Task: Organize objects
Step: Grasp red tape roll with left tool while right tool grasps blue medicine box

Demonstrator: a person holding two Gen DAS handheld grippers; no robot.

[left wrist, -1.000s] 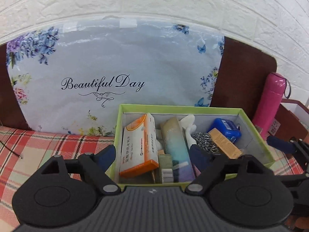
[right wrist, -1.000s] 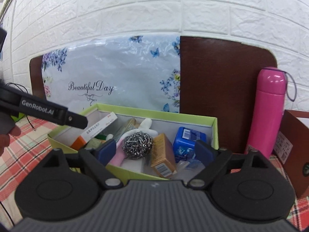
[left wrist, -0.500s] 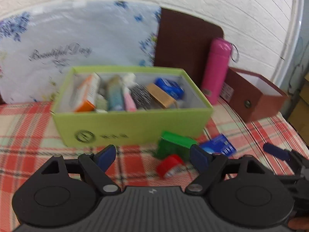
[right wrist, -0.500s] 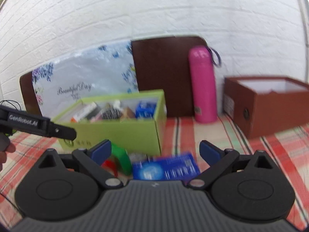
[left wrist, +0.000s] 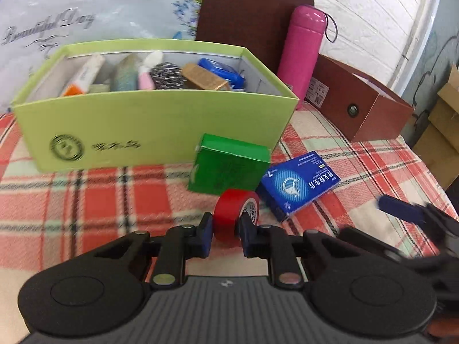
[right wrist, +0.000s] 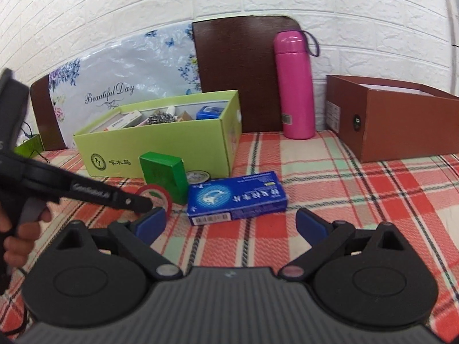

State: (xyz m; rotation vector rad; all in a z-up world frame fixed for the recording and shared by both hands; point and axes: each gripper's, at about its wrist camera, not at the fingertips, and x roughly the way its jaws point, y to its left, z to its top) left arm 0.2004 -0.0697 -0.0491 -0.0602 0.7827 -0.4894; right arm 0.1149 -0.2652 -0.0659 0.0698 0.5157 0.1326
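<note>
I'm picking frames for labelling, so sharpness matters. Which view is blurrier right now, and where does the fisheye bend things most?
Left wrist view: softer, the green box logo and the right gripper smeared, though the left gripper clamping the red tape roll reads clearly. Right wrist view: sharper, blue box print crisp; wall bricks curve strongly toward the edges.

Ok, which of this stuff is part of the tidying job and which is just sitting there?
Job: red tape roll in left gripper, green box, blue box, white tape roll, lime bin.

Lying about: pink flask, brown box, floral bag.
</note>
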